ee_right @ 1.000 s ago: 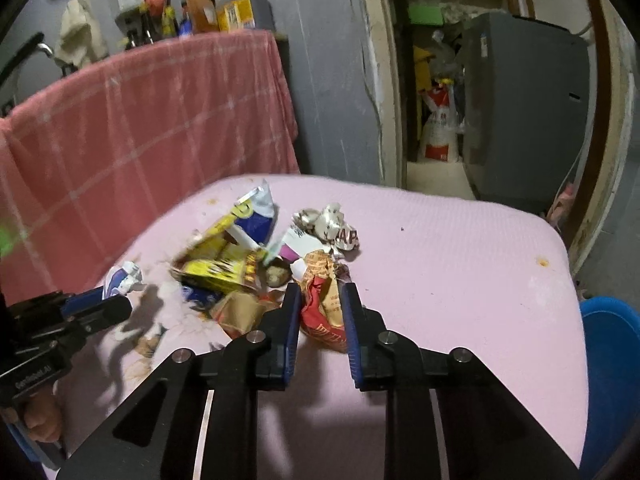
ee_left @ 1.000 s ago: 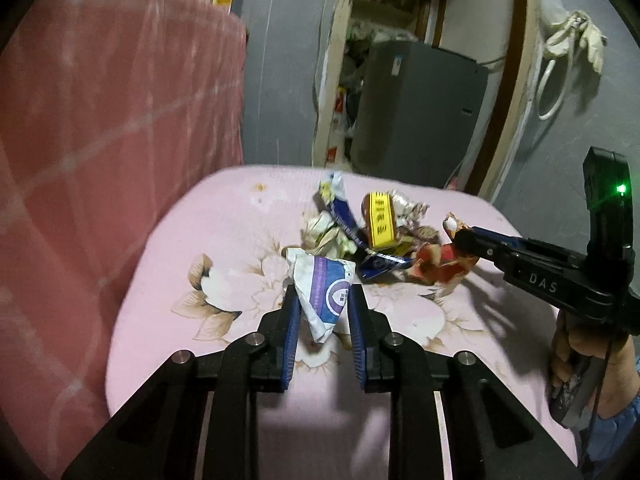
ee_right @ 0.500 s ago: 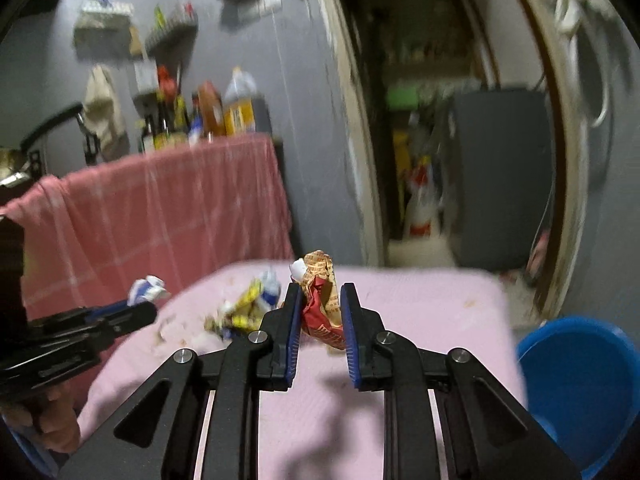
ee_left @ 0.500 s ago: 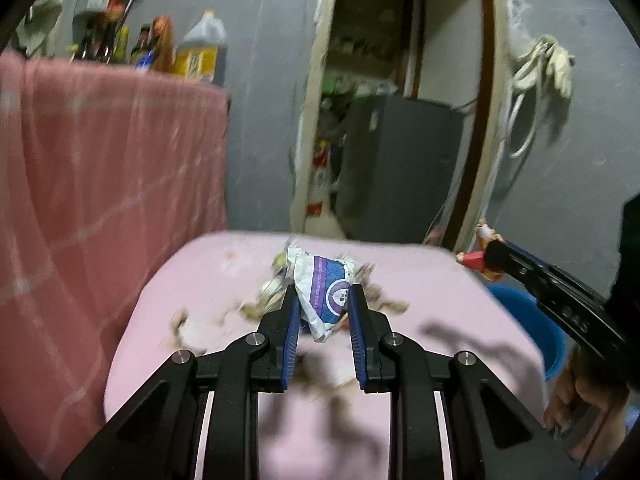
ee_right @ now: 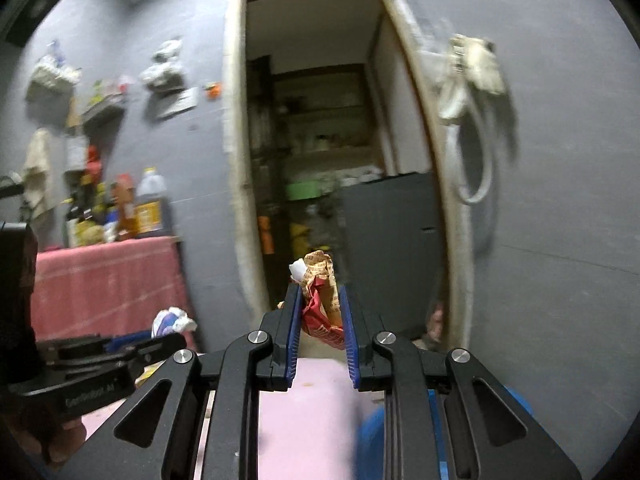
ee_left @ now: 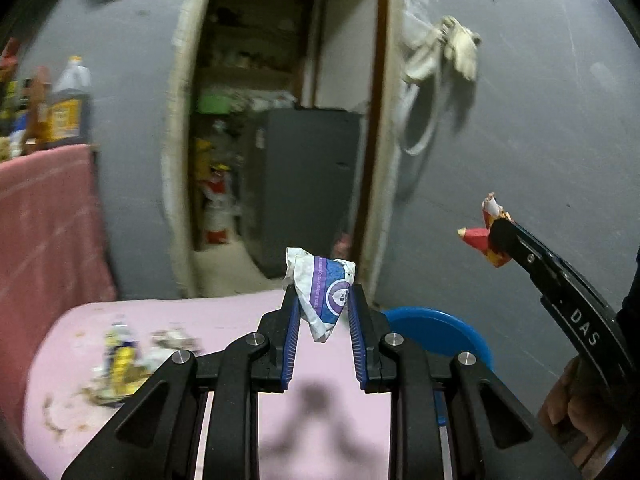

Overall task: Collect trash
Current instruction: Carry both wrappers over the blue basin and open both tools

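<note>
we are mid-carry: our left gripper [ee_left: 322, 312] pinches a crumpled white-and-purple wrapper [ee_left: 320, 292], our right gripper [ee_right: 320, 316] a crumpled red-and-tan wrapper [ee_right: 322, 300], both raised above the pink cloth-covered table [ee_left: 240, 316]. next, we judge, each must reach over the round blue plastic bin [ee_left: 440, 332] past the table's edge and open.

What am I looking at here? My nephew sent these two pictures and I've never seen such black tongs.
No robot: a person holds one two-finger claw in each hand, each with a camera looking along its fingers. The left claw pinches a white and purple wrapper. The right claw pinches a red and tan wrapper. Each picture also shows the other claw from the side. Below is a pink table with more litter, and a blue bucket beside it, probably for the trash.
</note>
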A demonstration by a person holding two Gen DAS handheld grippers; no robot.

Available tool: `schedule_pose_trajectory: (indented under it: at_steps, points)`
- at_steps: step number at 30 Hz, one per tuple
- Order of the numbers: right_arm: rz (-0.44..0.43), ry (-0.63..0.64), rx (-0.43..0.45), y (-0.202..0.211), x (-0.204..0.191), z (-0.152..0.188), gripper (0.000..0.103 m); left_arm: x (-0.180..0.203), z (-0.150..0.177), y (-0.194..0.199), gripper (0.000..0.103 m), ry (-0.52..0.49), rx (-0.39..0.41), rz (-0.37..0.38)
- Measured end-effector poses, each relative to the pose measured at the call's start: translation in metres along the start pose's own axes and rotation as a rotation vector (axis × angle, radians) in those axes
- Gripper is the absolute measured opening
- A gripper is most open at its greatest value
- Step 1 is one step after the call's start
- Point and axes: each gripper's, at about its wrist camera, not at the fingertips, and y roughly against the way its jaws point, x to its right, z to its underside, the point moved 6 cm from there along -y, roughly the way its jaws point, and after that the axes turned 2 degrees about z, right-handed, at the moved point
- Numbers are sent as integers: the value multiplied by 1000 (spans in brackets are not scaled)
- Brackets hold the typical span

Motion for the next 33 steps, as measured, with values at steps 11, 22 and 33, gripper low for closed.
schedule_pose_trajectory:
  at_steps: [11,22,33]
  points:
    - [171,-188,-168,-24,131,43,18,75,12,-114,20,-26,-221,131]
    - [182,-217,-342,-38,156,92,22,64,54,-198,22,105,-476,140]
    - [179,-226,-393,-47,157,97,31,51,45,-180,45,178,-462,139]
